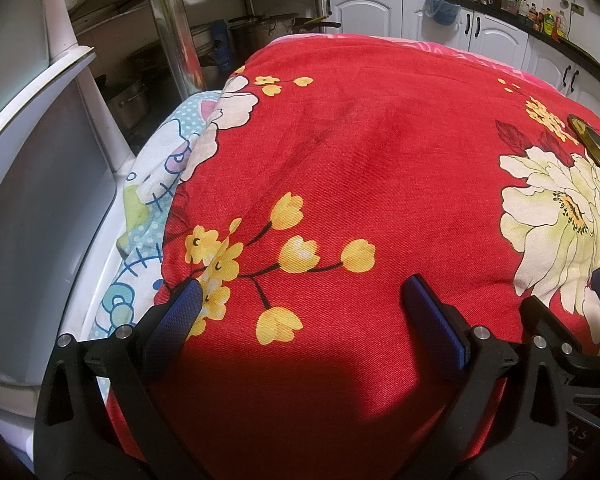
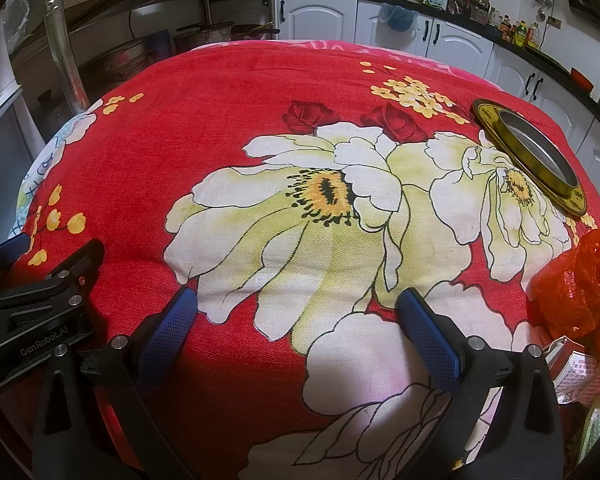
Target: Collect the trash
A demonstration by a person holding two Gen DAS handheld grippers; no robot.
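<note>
Right wrist: both tools [image 2: 296,320] [image 1: 300,312] gape empty; crumpled red bag [image 2: 580,280] lies near the tin lid [image 2: 528,156], axis unclear.

A red cloth [image 2: 228,92] printed with large cream-white flowers, yellow-and-black centres, small yellow blossoms on black stems and dark red leaves covers the bench ahead of both pairs of fingers. Under its left edge shows a pale blue dotted cloth [image 1: 148,200] with cartoon outlines in blue, pink and green. Far right of the right gripper's fingers lies a gold-rimmed round tin lid [image 2: 528,156] with a silver-grey middle, and nearer on that side a crumpled orange-red plastic bag [image 2: 580,276]. The fingers [image 2: 176,328] have blue textured pads on black frames. The cabinets [image 2: 320,20] beyond are white with black handles.
</note>
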